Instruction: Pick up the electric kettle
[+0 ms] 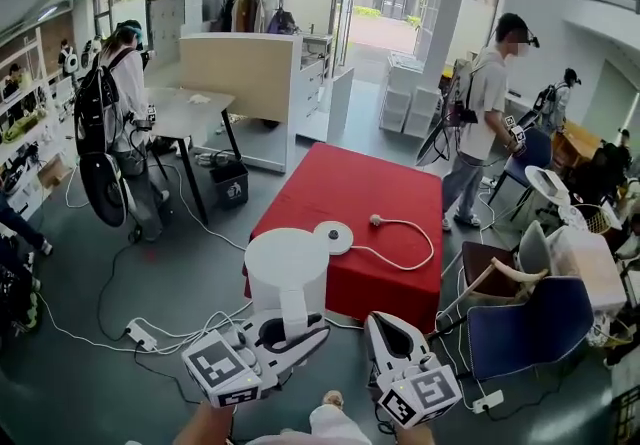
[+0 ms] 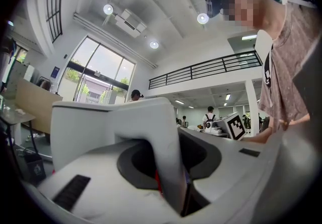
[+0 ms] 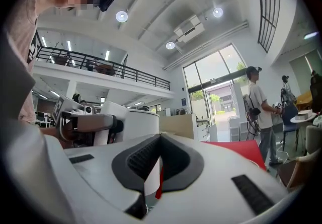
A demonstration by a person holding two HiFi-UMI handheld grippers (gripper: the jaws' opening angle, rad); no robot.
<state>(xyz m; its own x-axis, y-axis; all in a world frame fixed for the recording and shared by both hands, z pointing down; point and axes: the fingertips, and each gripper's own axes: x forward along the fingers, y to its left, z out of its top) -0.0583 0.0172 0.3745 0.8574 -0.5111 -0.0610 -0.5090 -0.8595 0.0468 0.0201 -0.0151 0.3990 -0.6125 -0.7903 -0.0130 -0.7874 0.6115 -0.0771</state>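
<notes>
We hold the kettle (image 1: 287,273)
Left hand-held gripper (image 1: 291,331) pinches its handle (image 2: 166,152); right hand-held gripper (image 1: 393,331) is pressed together near the red bench (image 1: 390,193).

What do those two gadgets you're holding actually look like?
Both the left gripper and right gripper are smooth white plastic shells with dark grey ribbed pads lining the jaws. Each carries a cube printed with black-and-white square markers.
</notes>
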